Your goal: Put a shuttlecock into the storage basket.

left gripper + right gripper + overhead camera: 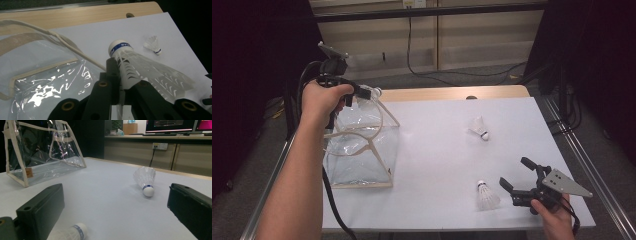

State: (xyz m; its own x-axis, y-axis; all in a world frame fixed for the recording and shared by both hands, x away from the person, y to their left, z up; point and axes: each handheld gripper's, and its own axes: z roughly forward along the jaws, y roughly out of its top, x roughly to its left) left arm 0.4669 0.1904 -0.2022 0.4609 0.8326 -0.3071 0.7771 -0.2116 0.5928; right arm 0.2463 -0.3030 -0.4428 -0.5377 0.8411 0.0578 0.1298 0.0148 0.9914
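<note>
High view: left claw (368, 93) is raised over the clear plastic bag with cream trim (362, 150) at the left of the white worktop (437, 140). Right claw (517, 174), jaws spread, lies near right, just beside a white feathered shuttlecock (487, 196); a second shuttlecock (479, 128) lies farther off.

Left gripper view: the left claw (120, 75) is clenched on a white plastic shuttlecock with blue band (140, 70) above the bag (45, 82).

Right gripper view: the released right claw (115, 205) frames the far shuttlecock (145, 180).
</note>
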